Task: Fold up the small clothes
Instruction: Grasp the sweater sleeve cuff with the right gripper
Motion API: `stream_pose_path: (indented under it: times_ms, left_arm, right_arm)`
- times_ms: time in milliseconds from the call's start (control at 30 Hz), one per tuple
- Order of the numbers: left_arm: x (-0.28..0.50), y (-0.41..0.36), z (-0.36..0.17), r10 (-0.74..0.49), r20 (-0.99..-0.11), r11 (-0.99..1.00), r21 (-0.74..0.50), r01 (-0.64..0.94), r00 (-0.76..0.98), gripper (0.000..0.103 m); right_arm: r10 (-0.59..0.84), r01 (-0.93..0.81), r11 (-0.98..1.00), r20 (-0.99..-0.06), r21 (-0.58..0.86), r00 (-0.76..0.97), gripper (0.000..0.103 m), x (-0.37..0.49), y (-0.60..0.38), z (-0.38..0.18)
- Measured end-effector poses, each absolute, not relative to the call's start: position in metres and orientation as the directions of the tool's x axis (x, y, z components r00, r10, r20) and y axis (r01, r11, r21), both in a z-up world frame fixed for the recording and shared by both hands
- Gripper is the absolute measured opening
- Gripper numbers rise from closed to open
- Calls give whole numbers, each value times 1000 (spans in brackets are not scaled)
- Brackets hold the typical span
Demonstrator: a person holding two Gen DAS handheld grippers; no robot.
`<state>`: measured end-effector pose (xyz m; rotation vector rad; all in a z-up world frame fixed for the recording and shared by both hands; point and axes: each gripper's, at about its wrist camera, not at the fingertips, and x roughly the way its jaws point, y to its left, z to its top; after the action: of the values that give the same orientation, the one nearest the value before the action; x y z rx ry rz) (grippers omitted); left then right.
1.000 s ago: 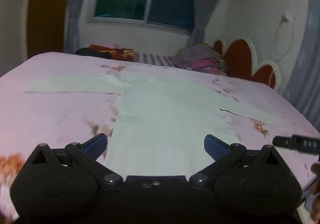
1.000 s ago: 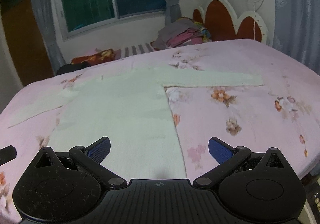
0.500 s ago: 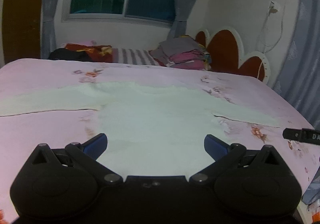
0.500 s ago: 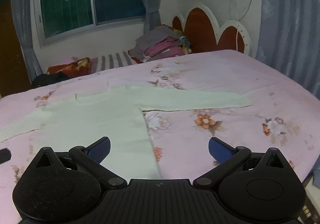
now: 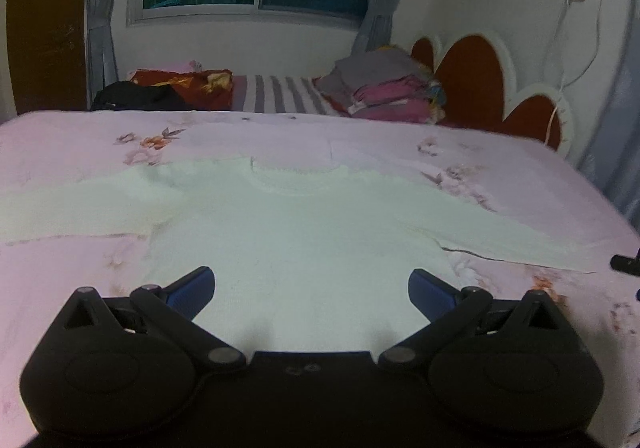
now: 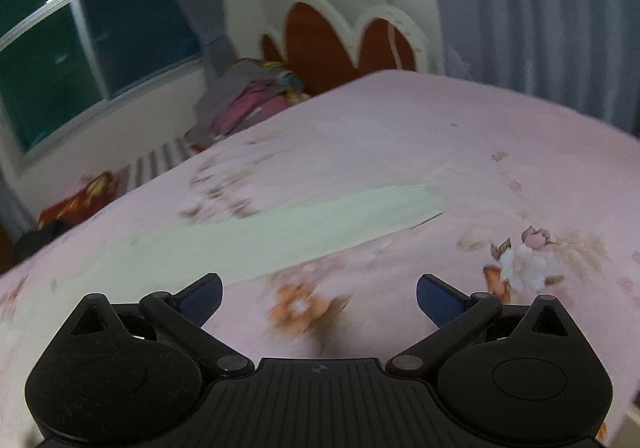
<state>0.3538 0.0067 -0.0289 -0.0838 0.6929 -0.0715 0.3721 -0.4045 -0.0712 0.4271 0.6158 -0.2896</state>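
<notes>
The left gripper is held low and level, its blue-padded fingers spread wide apart with nothing between them. The right gripper is tilted to one side, its jaws equally wide and empty.

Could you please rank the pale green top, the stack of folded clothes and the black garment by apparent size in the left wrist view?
1. pale green top, by far largest.
2-3. stack of folded clothes and black garment: look alike, unranked.
</notes>
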Motion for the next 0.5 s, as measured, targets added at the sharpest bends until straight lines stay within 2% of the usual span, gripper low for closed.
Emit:
stream_pose_path:
  times_ms: [33, 100, 133, 433, 500]
  left_arm:
    - [362, -1, -27, -84, -633, 995, -88, 36, 770, 103]
    - [377, -16, -26, -77, -633, 996, -76, 37, 770, 103]
    - [385, -24, -26, -77, -635, 997, -72, 40, 769, 103]
    - [428, -63, -42, -40, -683, 999, -4, 51, 729, 103]
    - [433, -65, -45, -30, -692, 999, 2, 43, 721, 103]
  right_arm:
    - [-135, 392, 869, -615, 303, 776, 103, 382, -418, -77]
    - [-136, 414, 854, -632, 316, 763, 77, 402, -447, -90]
    - [-127, 422, 845, -643, 328, 755, 57, 410, -459, -97]
    - [-94, 539, 710, -697, 453, 710, 55, 444, -534, -154]
    - [-76, 547, 687, -701, 479, 709, 50, 448, -545, -164]
